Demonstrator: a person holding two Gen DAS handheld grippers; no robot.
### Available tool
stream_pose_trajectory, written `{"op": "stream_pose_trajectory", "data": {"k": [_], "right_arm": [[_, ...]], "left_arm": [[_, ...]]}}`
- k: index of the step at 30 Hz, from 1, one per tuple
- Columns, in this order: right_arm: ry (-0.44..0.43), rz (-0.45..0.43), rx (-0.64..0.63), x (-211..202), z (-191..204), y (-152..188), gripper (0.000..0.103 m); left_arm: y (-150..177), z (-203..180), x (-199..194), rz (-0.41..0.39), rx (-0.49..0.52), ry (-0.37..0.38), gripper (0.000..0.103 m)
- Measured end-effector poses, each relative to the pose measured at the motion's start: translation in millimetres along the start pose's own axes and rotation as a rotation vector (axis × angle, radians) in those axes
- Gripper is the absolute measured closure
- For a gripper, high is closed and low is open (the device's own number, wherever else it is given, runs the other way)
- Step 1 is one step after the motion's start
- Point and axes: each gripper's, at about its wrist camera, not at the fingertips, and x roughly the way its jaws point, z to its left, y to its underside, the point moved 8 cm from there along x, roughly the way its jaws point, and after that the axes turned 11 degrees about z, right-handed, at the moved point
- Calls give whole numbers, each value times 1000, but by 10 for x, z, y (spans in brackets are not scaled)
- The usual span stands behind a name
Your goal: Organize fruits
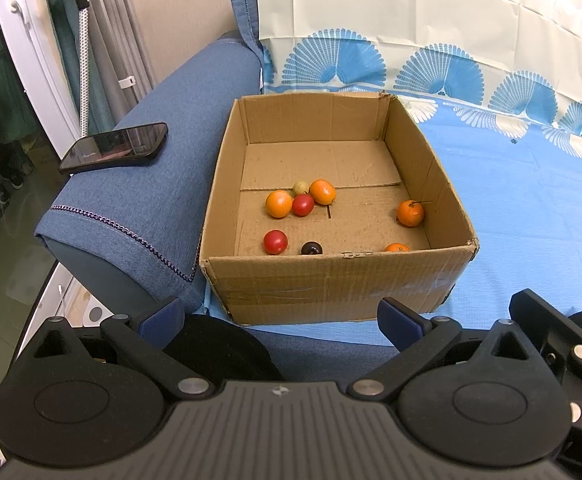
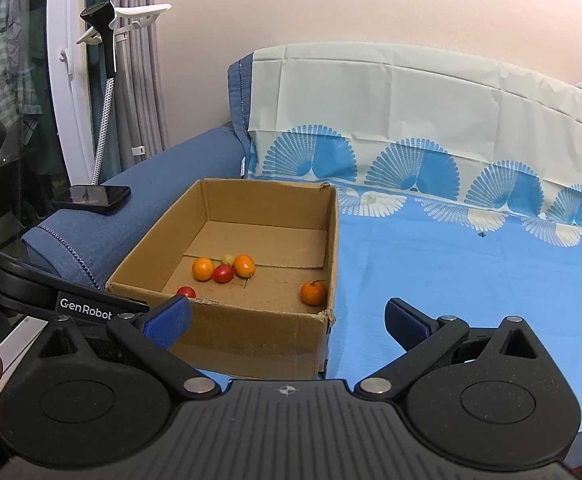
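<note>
The jaws of both grippers stand spread wide and hold nothing. The left gripper (image 1: 281, 318) hangs in front of the near wall of the cardboard box (image 1: 331, 284), and the right gripper (image 2: 287, 322) waits a little more to the right, over the blue cloth (image 2: 471, 280) that covers the sofa seat.

All the fruits I can see lie already inside the box. Near the middle, two oranges (image 1: 279, 204) sit with a red fruit (image 1: 303, 205) and a pale small fruit (image 1: 300, 188), so close that they seem to touch. One orange with a stem (image 1: 410, 213) lies alone by the right wall. Another red fruit (image 1: 275, 241), a dark fruit (image 1: 312, 248) and one more orange, half hidden, stay close behind the near wall.

I think several things can go wrong here. The fruits are round and the box floor is smooth, so a jaw that pushes one fruit in the cluster will probably roll its neighbours away. The fruits behind the near wall are hard to reach, because the jaws may hit the rim and shift the light box on the soft seat. The red fruits look soft, and a strong squeeze could bruise them. Also a phone (image 1: 114, 147) lies on the sofa armrest (image 1: 163, 208), near its edge, and a careless left arm could knock it down.
</note>
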Motion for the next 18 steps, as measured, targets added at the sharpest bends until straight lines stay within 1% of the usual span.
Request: {"op": "stream_pose_trajectory", "data": {"k": [18], "right_arm": [[-1,-1,0,-4,-11,8,1]], "left_arm": [[-10,27,-7,-3,-13,2,0]]}}
